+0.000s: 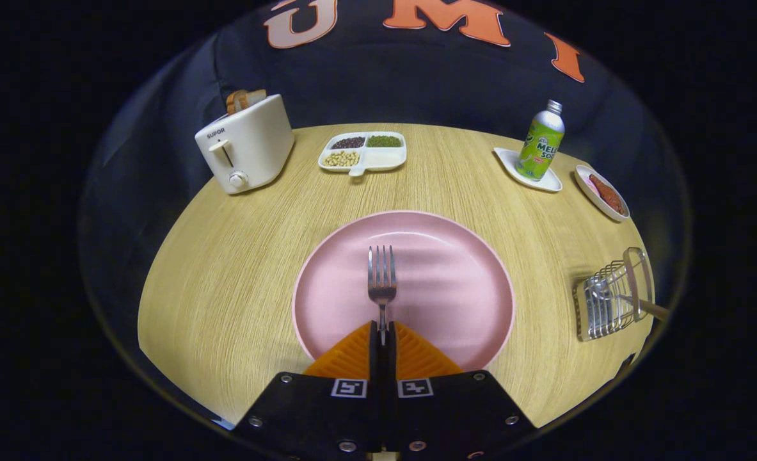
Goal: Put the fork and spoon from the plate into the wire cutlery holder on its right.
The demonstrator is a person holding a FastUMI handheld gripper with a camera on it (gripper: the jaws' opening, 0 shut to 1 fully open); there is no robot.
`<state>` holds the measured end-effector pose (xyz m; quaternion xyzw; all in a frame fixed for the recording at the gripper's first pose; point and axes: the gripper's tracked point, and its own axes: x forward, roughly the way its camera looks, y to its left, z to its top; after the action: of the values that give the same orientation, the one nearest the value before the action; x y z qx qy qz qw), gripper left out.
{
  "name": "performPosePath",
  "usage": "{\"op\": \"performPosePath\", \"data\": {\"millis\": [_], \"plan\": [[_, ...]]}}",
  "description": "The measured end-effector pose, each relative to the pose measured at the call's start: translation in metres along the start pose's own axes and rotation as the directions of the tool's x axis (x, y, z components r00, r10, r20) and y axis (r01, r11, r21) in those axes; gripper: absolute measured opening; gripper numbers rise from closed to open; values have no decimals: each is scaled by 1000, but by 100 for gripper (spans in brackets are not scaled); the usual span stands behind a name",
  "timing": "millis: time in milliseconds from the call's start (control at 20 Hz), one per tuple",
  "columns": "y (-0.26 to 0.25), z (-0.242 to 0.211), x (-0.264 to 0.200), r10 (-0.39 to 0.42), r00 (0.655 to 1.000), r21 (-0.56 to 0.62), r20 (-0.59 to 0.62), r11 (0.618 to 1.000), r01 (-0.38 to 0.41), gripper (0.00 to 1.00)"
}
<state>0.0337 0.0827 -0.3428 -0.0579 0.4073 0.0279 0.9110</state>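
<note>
Got my tongs (382, 334) pinching the fork (382, 275) by its handle, tines pointing straight ahead over the pink plate (455, 282); wire cutlery holder (612, 301) sits off right.

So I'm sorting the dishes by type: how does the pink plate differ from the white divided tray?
The pink plate is round with one open well; the white divided tray is squarish and split into compartments. The plate sits just ahead of the hand-held gripper, the tray beyond it, beside the toaster. The plate carries a fork, its handle clamped between the fingers; the tray holds beans or grains. Both rest flat on the wooden table.
</note>
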Motion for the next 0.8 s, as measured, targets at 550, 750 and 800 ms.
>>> {"op": "performPosePath", "data": {"millis": [550, 750, 800], "plan": [[-87, 51, -75, -6, 997, -33, 75, 999, 8, 3], [-126, 59, -98, -14, 997, -48, 78, 999, 17, 3], [-136, 59, -102, -14, 998, -49, 67, 999, 17, 3]]}}
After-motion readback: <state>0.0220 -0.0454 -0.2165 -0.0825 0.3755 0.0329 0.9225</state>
